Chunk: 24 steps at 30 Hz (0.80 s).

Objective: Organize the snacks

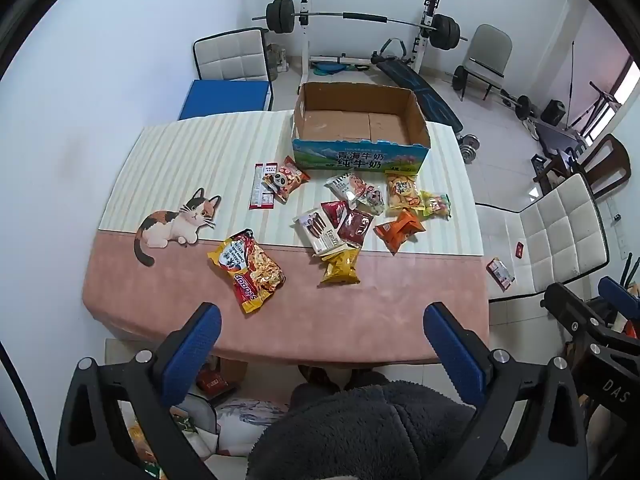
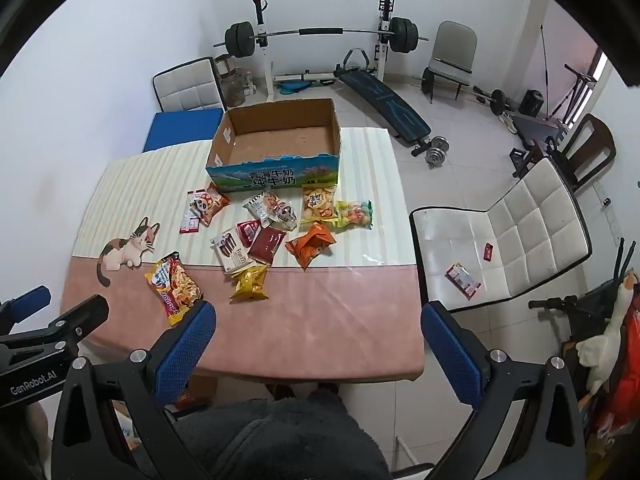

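Snacks [image 1: 344, 216]: loose heap, bench [image 1: 280, 320] centre, 6 o'clock of empty box [image 1: 360, 120]; one packet on chair [image 2: 462, 280], 3 o'clock. Left fingers [image 1: 204, 332], right fingers [image 2: 192, 332]: spread, empty. Risk: overlapping slick packets, pinch may drag neighbours or slip

On the table [image 1: 160, 280]: 1 open cardboard box [image 1: 360, 152] and 11 snack packets [image 1: 348, 224] — 10 bags or pouches plus 1 flat red-and-white strip pack [image 1: 262, 186]. On the white chair [image 2: 520, 240] sit 2 more — 1 wrapped packet [image 2: 463, 280], 1 small red item [image 2: 488, 251].
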Tool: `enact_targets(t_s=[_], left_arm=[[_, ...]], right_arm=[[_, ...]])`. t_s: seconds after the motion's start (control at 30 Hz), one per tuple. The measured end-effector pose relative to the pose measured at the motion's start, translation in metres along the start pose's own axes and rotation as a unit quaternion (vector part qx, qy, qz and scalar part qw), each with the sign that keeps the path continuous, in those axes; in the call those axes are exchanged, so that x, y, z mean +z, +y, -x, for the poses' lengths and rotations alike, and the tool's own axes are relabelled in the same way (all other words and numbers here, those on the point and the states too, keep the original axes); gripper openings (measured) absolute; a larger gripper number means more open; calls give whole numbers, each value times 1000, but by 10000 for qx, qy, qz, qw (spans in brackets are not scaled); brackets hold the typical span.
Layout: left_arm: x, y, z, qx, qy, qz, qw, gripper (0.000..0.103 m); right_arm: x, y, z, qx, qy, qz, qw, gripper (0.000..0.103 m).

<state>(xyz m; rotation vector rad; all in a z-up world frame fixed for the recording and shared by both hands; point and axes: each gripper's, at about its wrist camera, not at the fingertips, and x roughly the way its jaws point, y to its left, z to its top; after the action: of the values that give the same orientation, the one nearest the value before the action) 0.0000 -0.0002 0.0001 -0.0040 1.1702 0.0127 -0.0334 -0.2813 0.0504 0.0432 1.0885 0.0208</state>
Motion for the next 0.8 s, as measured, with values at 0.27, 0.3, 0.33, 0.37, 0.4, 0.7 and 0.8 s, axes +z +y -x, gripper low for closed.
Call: enact_targets(t_s=[0.27,0.3,0.33,0.37,0.4,0.7,0.8], left_arm=[[1,-3,-3,-24,-51,-20,10000,103],[0,-4,-1,-24,-65,-26,10000,103],[1,-4,-2,-19,-72,-25,10000,103],[0,-4,-3,-19,-76,-21,10000,103],[0,-4,-4,-20,-78,-16,10000,103],[6,1,8,-38,-130,-18,9999,103],[7,2,10,-41,-150,-21,9999,103]], right_arm=[[-1,0,2,2,-50,26,10000,103],[-3,-1,2,-20,-30,8,10000,103],[-3,-2,3,-29,-41,9,10000,103],[-3,-2,3,-29,-52,8,10000,103],[-3,-3,4,-35,-61,8,10000,103],[3,2,5,-98,-79,32,9999,103],[4,1,6,-106,-93,33,9999,103]])
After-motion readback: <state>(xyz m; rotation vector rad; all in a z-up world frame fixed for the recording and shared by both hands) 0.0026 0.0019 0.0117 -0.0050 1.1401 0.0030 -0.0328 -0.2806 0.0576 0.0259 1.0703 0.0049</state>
